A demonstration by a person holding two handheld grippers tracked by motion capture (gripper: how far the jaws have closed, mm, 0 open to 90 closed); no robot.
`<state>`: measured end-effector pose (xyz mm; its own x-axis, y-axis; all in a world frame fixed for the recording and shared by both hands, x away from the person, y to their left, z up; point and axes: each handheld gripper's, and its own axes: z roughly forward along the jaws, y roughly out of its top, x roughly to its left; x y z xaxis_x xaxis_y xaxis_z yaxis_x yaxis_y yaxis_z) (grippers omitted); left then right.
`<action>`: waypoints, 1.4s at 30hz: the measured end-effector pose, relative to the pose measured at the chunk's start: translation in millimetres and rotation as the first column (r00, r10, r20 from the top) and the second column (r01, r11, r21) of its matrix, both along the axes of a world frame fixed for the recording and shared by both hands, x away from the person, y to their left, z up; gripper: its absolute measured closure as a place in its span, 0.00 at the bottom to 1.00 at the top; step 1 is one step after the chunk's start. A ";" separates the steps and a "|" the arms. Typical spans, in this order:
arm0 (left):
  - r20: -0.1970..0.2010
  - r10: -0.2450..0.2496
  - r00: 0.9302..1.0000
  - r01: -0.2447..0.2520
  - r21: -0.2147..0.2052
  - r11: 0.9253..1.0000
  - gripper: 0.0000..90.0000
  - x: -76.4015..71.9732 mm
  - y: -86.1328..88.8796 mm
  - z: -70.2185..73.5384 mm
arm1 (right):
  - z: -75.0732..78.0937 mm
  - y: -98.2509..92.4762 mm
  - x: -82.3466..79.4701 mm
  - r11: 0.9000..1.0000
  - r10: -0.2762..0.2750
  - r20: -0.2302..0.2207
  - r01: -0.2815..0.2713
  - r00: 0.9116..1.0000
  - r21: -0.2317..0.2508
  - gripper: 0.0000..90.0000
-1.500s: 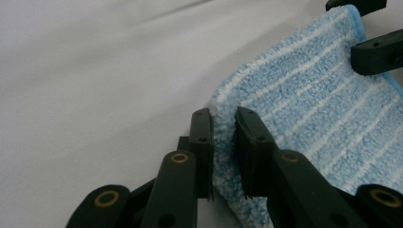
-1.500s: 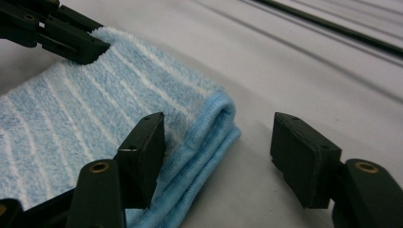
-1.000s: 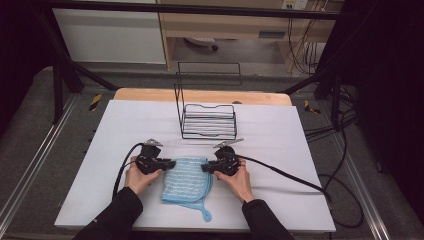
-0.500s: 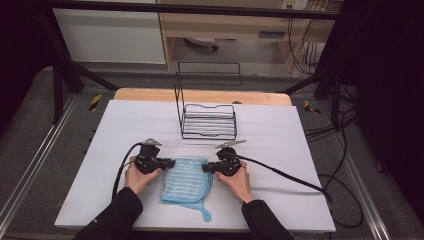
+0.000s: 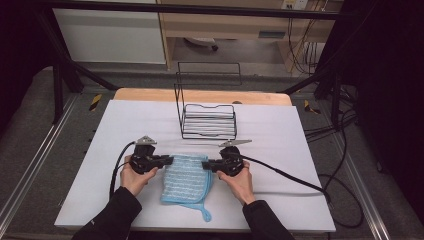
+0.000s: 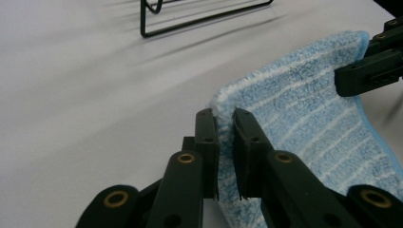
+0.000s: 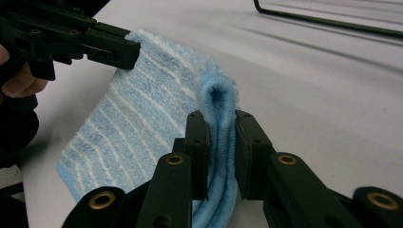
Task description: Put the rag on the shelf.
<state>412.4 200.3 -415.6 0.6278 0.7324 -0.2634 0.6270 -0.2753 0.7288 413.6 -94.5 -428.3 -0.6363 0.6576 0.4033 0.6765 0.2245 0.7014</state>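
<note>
Left tongs [image 6: 224,124]: clamping the cloth's left far corner.
Right tongs [image 7: 221,127]: pinching its folded right edge.
Cloth [image 5: 186,176]: lying mid-worktop, near the front.
Wire rack [image 5: 207,119]: standing behind, apart.
Worktop [image 5: 280,145]: lying bare on both sides.

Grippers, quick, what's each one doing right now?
Left gripper: closed on the blue cloth at its far left corner.
Right gripper: closed on a fold at its far right corner.

Lab: framed table [image 5: 125,120], loose cables [image 5: 345,200], black curtains [image 5: 390,75].
</note>
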 end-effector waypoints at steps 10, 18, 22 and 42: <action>0.081 0.004 0.997 -0.003 -0.018 1.000 0.90 -10.8 0.2 17.9 | 17.0 -7.2 -5.3 0.999 0.004 0.065 -0.007 0.998 0.045 0.86; 0.132 0.008 0.991 -0.002 -0.046 0.999 0.90 -18.7 -2.4 30.9 | 30.8 -12.6 -10.0 0.998 0.004 0.131 -0.013 0.991 0.062 0.86; 0.155 0.020 0.988 -0.010 -0.065 0.998 0.90 -21.5 -1.8 36.8 | 39.9 -13.2 -13.8 0.997 0.006 0.167 -0.018 0.986 0.071 0.86; 0.247 0.039 0.968 -0.013 -0.107 0.994 0.90 -32.2 -2.9 64.0 | 70.2 -16.2 -26.7 0.995 -0.003 0.291 -0.026 0.957 0.096 0.87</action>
